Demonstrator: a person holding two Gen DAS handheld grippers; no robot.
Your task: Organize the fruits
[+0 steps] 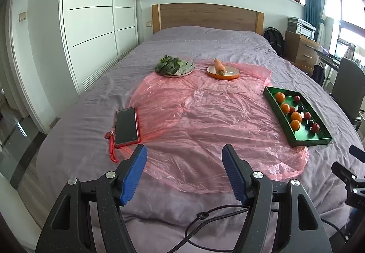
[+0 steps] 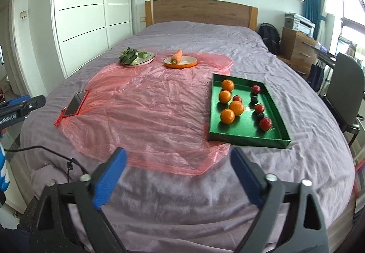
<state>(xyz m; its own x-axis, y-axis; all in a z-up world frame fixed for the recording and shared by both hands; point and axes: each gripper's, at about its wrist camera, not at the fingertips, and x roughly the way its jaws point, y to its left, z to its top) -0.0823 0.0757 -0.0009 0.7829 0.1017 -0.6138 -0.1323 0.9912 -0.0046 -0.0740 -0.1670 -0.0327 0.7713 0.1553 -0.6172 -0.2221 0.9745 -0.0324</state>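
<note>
Right wrist view looks across a bed (image 2: 228, 38) with a purple cover, where a sheet of pink plastic (image 2: 148, 116) is spread and a green tray (image 2: 244, 135) rests partly on its right edge. Inside the tray four oranges (image 2: 236, 108) run in a line along the left side, with small red and dark fruits (image 2: 265, 123) strung along the right side and one red one just beside the oranges. The right gripper (image 2: 179, 158) hangs over the near edge of the bed, its blue-padded fingers spread wide with nothing between them, well short of the tray. At the far end of the plastic an orange dish (image 2: 191, 63) carries a carrot (image 2: 177, 56), and beside it a pale plate (image 2: 148, 59) holds leafy greens (image 2: 128, 58). Left wrist view shows the left gripper (image 1: 184, 155) likewise spread and empty above the plastic, with a red-cased phone (image 1: 126, 126) lying just ahead of its left finger at the plastic's edge.
</note>
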